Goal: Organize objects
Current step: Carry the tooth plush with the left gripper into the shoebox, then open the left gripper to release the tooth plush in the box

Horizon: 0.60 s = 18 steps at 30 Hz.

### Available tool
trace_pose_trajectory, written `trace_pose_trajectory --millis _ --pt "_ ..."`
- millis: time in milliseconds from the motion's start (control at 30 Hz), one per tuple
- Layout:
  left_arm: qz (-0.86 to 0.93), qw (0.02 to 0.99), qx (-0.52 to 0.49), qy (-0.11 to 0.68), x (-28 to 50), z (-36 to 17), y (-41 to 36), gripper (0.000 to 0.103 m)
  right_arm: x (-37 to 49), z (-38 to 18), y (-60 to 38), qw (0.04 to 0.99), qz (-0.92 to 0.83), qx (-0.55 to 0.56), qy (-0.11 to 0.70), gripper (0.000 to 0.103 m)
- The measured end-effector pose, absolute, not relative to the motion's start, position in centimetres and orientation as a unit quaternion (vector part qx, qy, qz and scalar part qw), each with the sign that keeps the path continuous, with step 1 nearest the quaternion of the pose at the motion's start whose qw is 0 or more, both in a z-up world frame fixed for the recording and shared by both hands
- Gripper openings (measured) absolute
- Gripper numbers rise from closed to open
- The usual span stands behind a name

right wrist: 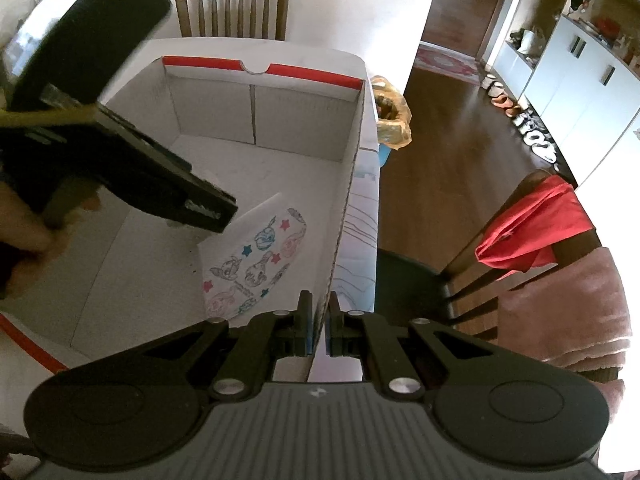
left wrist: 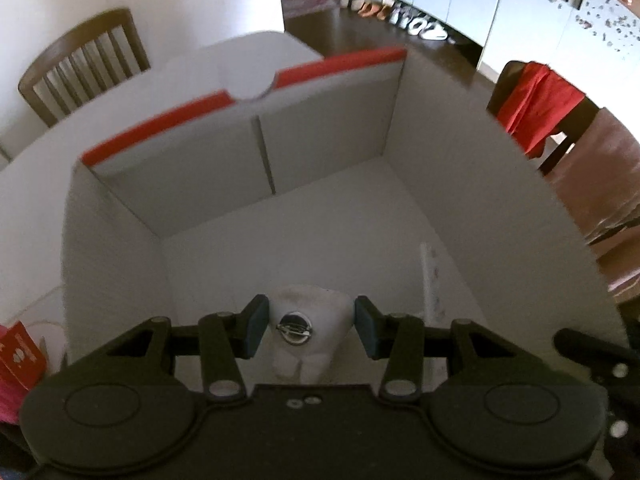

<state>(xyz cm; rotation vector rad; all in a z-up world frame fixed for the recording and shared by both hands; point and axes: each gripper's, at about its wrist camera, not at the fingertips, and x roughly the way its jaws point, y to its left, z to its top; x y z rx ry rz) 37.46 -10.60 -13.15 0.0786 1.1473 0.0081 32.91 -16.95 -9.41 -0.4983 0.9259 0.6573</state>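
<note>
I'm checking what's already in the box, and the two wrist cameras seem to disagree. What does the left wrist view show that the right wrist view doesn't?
Only the left wrist view: the left gripper shut on a white tooth-shaped object with a metal fitting on its front, held inside the box.

Only the right wrist view: the right gripper shut on the box's right wall, and a sheet with cartoon drawings inside the box.

Both: the white cardboard box with red trim, and a chair with red cloth.

left wrist view close above the open box (left wrist: 400, 128) looking steeply in, right wrist view at its side wall, box shared
</note>
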Motion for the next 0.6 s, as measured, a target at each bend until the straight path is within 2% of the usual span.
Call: trace_pose_trajectory --millis 367,533,600 --pt "0.003 0.828 0.032 0.56 37.7 -14.1 -10.0 0.051 33.4 -9.5 -17.1 0.811 0.313 -0.23 0.438 0.006" --pt "0.009 0.831 0.021 0.555 37.7 -13.3 -9.8 0.065 33.6 -9.6 -17.1 0.811 0.313 -0.229 0.439 0.006" --pt "0.007 0.835 0.018 0.549 37.4 -12.8 -9.7 0.065 33.6 -9.6 -17.0 0.811 0.313 -0.229 0.439 0.006"
